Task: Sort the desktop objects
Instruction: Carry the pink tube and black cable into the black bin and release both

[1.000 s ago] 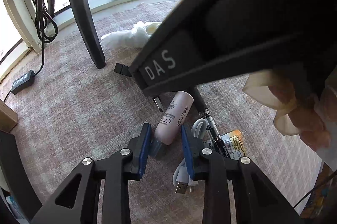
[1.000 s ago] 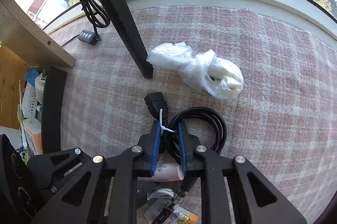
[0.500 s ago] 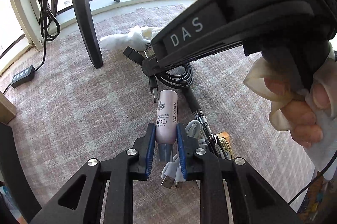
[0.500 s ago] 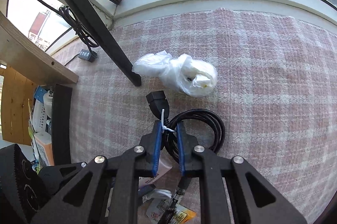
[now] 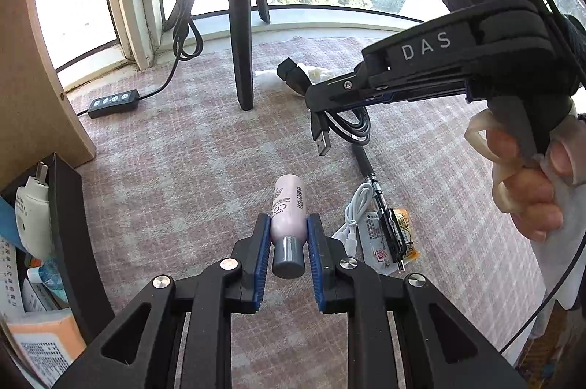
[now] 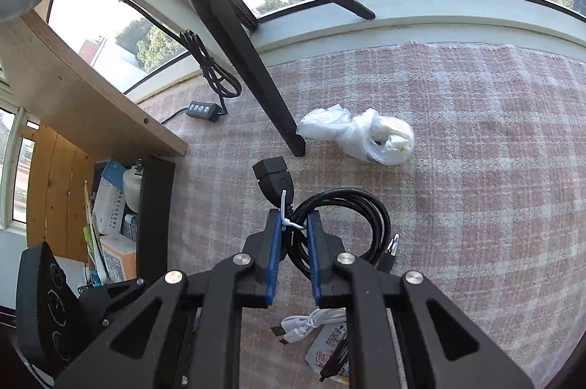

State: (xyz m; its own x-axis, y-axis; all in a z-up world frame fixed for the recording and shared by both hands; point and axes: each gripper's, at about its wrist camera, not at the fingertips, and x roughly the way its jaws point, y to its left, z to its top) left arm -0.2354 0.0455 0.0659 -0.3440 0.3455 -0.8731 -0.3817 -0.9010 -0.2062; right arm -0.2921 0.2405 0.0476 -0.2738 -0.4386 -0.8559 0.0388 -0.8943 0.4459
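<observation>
Now, left tool: its blue pads are clamped on the pink bottle, grey cap toward the camera, body pointing forward over the checked cloth of the tabletop.
Right tool: closed tight on the coiled black cable, beside its white tie; the loop hangs to the right, one plug sticks out ahead.
White cable: on the cloth, just right of the left tool.
Snack packet: beside the white cable, a black pen across it.
Plastic bag: well ahead of the right tool, near the tripod leg.
</observation>
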